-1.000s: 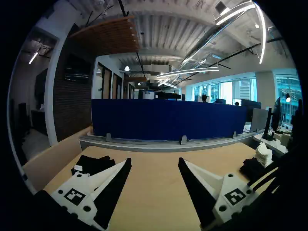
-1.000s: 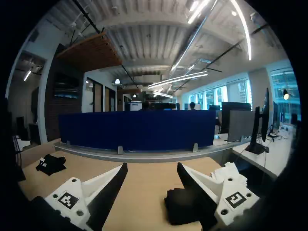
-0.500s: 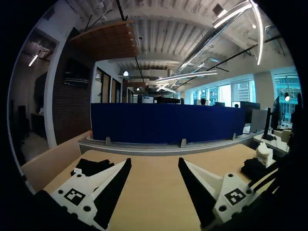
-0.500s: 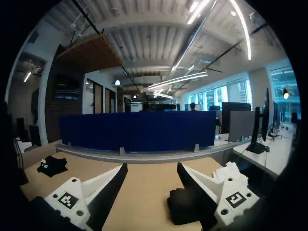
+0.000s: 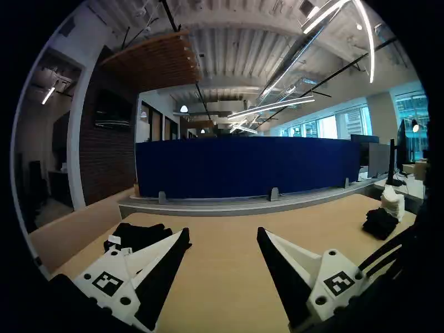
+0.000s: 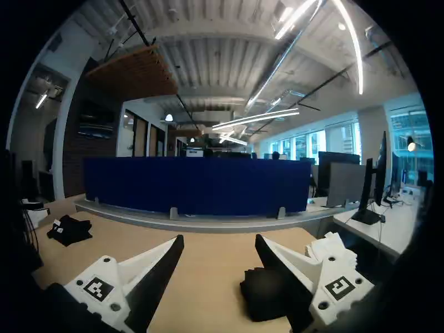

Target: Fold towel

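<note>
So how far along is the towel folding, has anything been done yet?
Some looks done: a neat black pile and a white pile sit stacked at the right end of the desk. Nothing is in hand: the left hand-held gripper and right hand-held gripper are both open above it. Left to do: a crumpled black towel at the left end.

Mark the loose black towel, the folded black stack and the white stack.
loose black towel (image 5: 136, 234), left gripper view, crumpled middle
folded black stack (image 6: 265, 286), right gripper view, front face
white stack (image 5: 393, 201), left gripper view, its side
</note>
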The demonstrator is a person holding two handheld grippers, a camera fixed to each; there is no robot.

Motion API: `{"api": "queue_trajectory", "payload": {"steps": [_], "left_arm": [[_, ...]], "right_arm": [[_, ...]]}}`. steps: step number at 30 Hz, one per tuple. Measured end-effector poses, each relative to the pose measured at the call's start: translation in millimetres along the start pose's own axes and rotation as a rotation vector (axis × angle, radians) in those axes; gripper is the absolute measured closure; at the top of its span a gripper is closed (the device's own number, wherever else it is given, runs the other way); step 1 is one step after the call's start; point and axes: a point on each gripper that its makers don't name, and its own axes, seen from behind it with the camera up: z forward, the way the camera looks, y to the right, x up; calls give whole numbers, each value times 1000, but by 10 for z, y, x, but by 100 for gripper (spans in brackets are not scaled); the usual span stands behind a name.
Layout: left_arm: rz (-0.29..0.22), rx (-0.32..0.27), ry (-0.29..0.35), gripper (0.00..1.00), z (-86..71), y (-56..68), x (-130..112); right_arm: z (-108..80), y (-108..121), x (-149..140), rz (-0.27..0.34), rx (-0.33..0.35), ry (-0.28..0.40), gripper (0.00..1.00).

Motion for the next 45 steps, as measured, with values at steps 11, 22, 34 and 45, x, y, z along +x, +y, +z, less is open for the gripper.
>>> {"api": "queue_trajectory", "payload": {"steps": [11,22,34,45], "left_arm": [[33,27,26,10,97,-83,-492],[23,44,38,10,88,-219,-832],[21,36,53,10,102,-152,-967],[-23,47,57,10,83,-257,-963]], "right_arm": [[166,-14,-5,-22,-15,6,0],[276,-245,-102,-30,-2,12,0],[242,-291,-118,-38,3,12,0],[217,-157,-73,-33,-7,35,0]]}}
